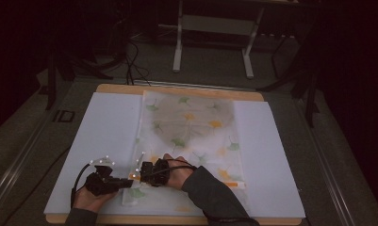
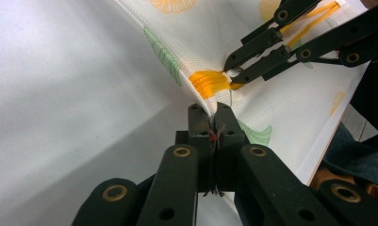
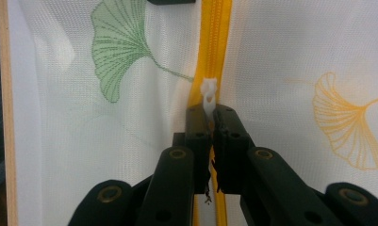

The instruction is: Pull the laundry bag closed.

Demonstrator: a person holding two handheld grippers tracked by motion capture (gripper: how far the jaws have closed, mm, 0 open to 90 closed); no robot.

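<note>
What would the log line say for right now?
left gripper: shut on mesh bag edge | right gripper: shut on white zipper pull | yellow zipper: closed ahead

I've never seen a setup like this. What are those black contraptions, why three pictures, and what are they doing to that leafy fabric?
A person holds a hand tool with two black jaws in each hand. One camera looks down from above; the other two ride on the tools. On the white sheet covering the wooden table lies a sheer white mesh bag printed with green and yellow ginkgo leaves. The left gripper is shut on the bag's edge. The right gripper is shut on the small white zipper pull of the bag's yellow zipper.
</note>
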